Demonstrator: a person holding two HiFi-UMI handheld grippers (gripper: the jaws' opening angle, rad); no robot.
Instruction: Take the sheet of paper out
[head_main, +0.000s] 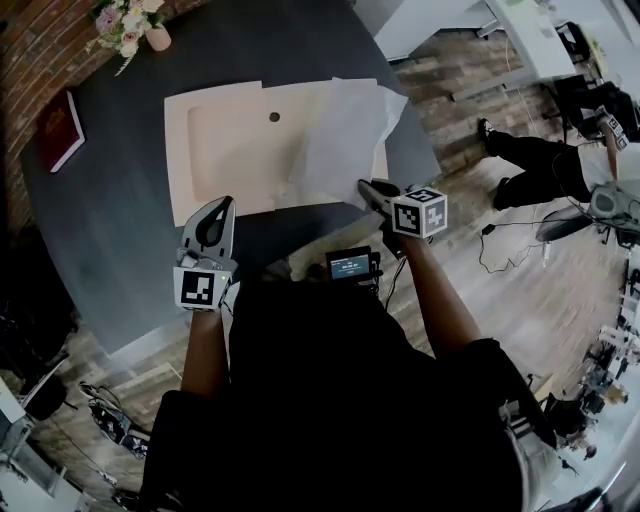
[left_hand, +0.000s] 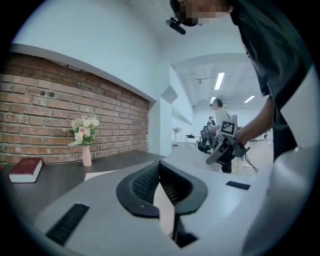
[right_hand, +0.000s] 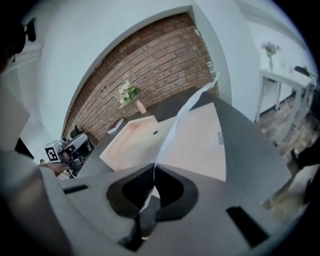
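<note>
A white sheet of paper (head_main: 345, 130) lies over the right part of a cream tray (head_main: 230, 150) with a small hole, on a dark round table (head_main: 120, 230). My right gripper (head_main: 366, 186) is shut on the sheet's near corner. In the right gripper view the paper (right_hand: 192, 135) rises from the closed tips (right_hand: 154, 167), lifted off the tray (right_hand: 131, 141). My left gripper (head_main: 226, 203) hovers at the tray's front edge, jaws shut with nothing visibly between them. In its own view the tips (left_hand: 159, 165) meet, and the right gripper (left_hand: 211, 160) shows beyond with the raised paper (left_hand: 187, 152).
A red book (head_main: 60, 130) lies at the table's left edge and a vase of flowers (head_main: 130, 25) stands at the back against a brick wall. A person (head_main: 540, 165) is on the wooden floor to the right. A small screen (head_main: 352, 265) hangs at my waist.
</note>
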